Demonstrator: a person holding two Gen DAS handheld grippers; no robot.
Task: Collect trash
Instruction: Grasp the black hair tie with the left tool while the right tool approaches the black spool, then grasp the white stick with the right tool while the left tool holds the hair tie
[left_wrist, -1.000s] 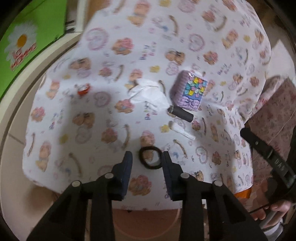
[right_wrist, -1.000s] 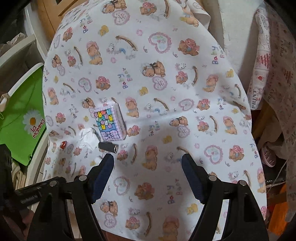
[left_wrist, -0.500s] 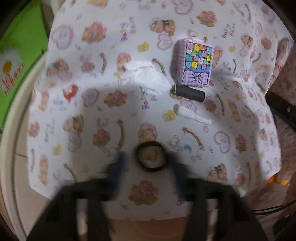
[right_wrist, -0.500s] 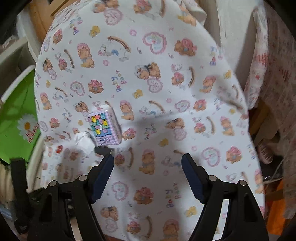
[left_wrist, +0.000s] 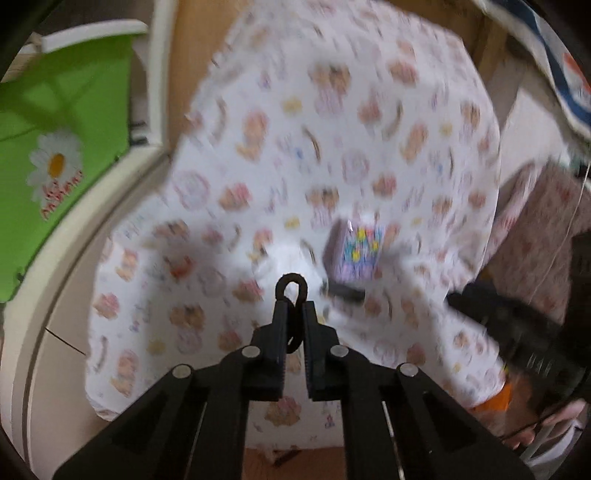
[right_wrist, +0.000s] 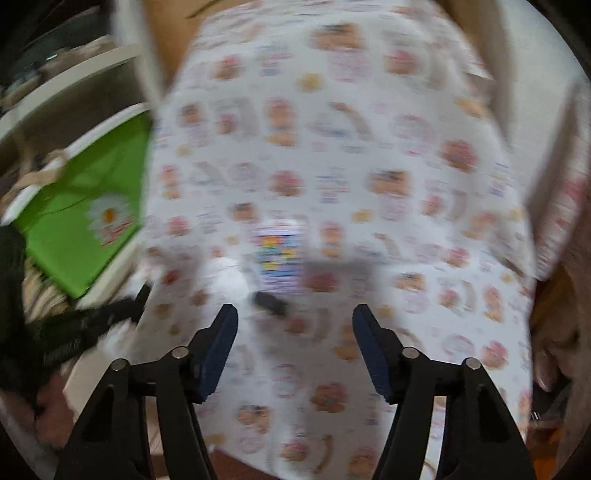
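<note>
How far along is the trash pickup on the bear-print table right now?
Nothing looks binned yet. In hand: the left claw is shut on the black hair tie, lifted off the cloth. Left on the table: the crumpled tissue, the dark tube and the purple box. The right claw is empty, its jaws closing.

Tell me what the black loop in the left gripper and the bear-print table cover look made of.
Black loop: probably fabric-covered elastic, matte; it buckles where the left gripper pinches it. Bear-print table cover: likely thin cloth or plastic sheet; blur hides its finish.

purple box (right_wrist: 279, 254), black tube (right_wrist: 271, 302) ahead
</note>
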